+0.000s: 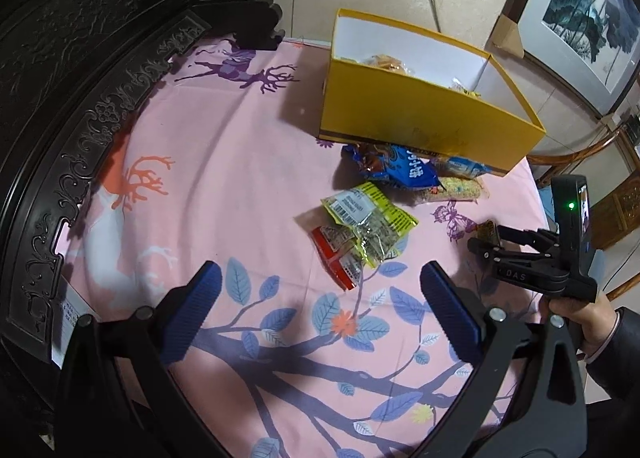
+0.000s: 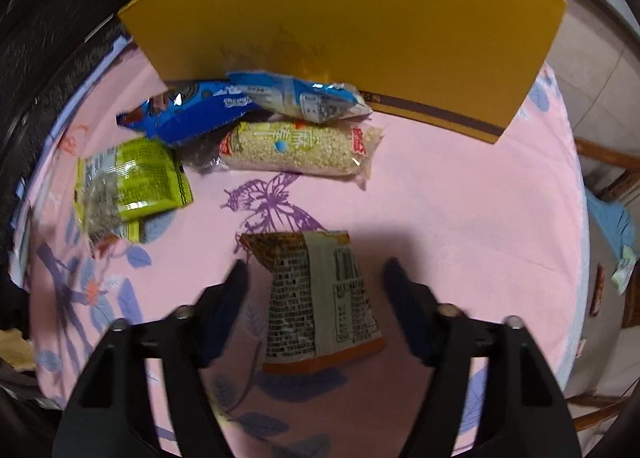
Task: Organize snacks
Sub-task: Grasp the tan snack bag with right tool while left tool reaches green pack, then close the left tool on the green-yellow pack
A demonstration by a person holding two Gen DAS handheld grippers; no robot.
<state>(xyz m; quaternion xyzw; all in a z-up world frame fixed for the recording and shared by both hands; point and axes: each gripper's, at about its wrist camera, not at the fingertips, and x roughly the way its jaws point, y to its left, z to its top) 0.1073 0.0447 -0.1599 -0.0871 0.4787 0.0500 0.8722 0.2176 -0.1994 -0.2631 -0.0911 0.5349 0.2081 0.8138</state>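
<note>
Snacks: yellow box (image 1: 420, 117) sits at the desk's (image 1: 248, 185) far edge, some packets already inside. We see blue packets (image 2: 208, 113) and a rice bar (image 2: 296, 149) touching its front wall, green packet (image 2: 140, 177) nearby. Right tongs (image 2: 316, 278) spread wide around an orange-edged packet (image 2: 320, 302), not gripping. Left tongs (image 1: 320, 298) released, holding nothing.

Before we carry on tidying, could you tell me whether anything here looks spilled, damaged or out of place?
Nothing looks spilled or torn. Several packets still lie loose on the tablecloth outside the yellow box: two blue packets piled against its wall, a rice-cracker bar, green packets, and a brown packet between the open right hand-held gripper fingers.
</note>
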